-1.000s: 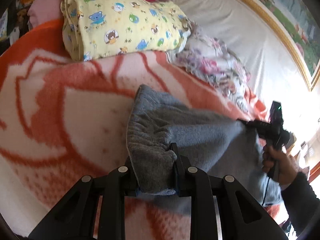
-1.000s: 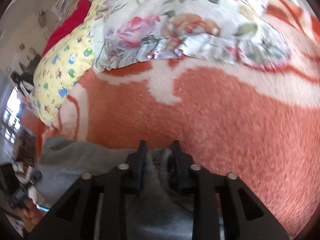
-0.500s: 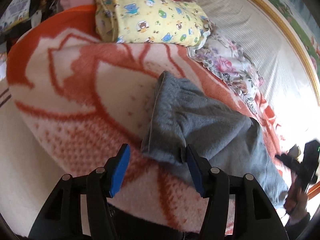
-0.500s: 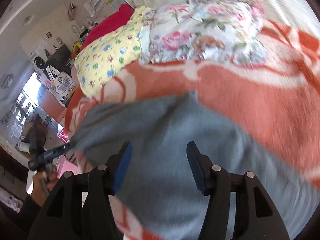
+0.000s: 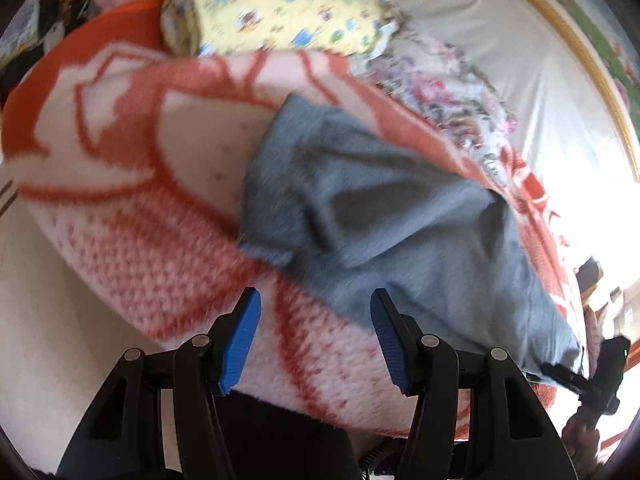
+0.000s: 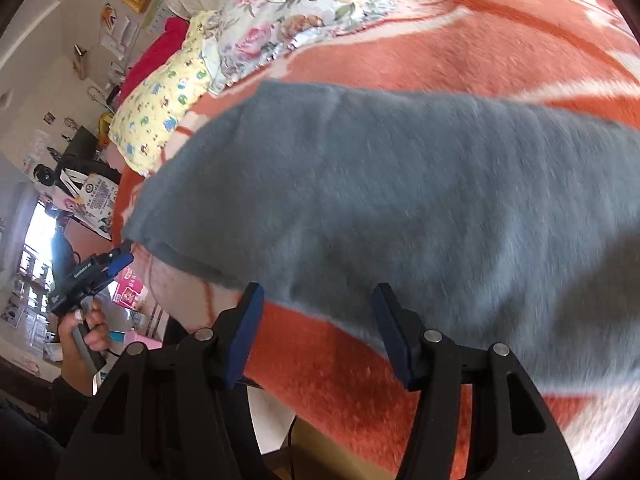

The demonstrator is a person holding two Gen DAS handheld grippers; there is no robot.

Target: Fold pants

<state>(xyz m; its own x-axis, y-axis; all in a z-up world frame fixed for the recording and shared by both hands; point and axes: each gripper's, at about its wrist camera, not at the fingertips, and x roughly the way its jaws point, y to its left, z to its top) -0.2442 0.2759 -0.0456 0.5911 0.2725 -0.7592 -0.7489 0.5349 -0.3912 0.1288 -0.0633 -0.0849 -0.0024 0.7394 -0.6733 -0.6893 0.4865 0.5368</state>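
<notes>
Bed w/ orange-and-white patterned blanket (image 5: 132, 184) spread over it. Grey pants (image 5: 392, 232) lie on the blanket, rumpled, near its front edge, one end toward the pillows. At the head end: yellow cartoon-print pillow (image 5: 280, 8) and, right beside it, touching, floral pillow (image 5: 436, 80), both resting on the blanket's far edge. Something red (image 6: 156, 56) sits behind the yellow pillow. White sheet (image 5: 500, 40) beyond the pillows, up to the wall.

My matt black plastic fingers (image 5: 416, 344) wear ribbed blue pads; pants (image 5: 384, 216) soft grey fleece, blanket (image 5: 120, 184) fuzzy wool
</notes>
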